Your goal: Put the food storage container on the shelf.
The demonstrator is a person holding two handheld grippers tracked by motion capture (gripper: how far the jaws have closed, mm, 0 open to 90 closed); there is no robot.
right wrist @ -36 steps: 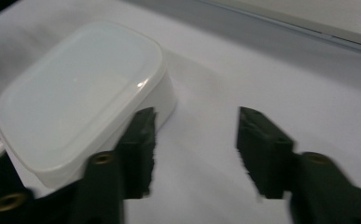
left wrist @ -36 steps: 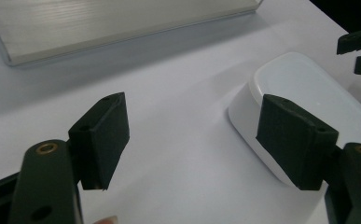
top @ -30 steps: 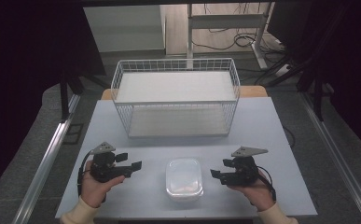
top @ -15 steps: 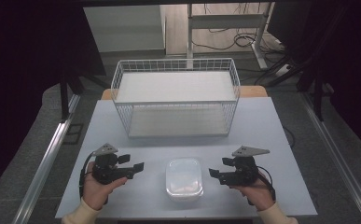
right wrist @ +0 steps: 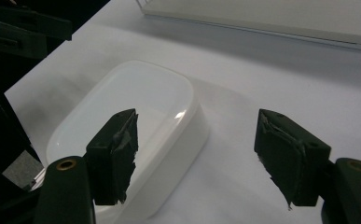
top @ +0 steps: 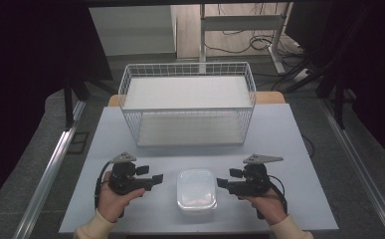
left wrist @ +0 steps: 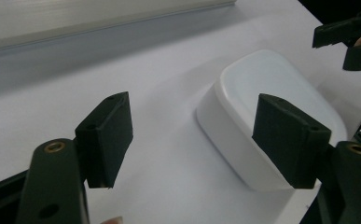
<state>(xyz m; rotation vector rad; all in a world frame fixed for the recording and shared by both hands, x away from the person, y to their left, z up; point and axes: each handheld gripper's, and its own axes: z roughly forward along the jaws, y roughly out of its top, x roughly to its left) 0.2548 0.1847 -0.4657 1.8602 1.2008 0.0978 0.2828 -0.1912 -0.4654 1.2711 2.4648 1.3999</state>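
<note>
1. While both hands rest low on the desk (top: 289,129), a white lidded box (top: 196,190) lies between them near the 6 o'clock edge, touched by neither.
2. Left hand-held gripper (top: 156,180): the box lies at its 3 o'clock, just beside the tips. Jaws spread with nothing between the pads, and they have just been closing a little. In the left gripper view the box (left wrist: 271,116) sits ahead, toward the far-side pad.
3. Right hand-held gripper (top: 222,183): the box lies at its 9 o'clock, just beside the tips. Jaws spread with nothing between them, also just closing a little. In the right gripper view the box (right wrist: 136,126) sits partly behind the near-side pad.
4. Nearer hand: by my judgement the two stand about equally close, the right perhaps slightly closer.
5. Box axis: rounded rectangle, long axis from 12 to 6 o'clock, lid up, so its long sides face the grippers.
6. Wire basket (top: 187,102): at 12 o'clock from the box, well apart.
</note>
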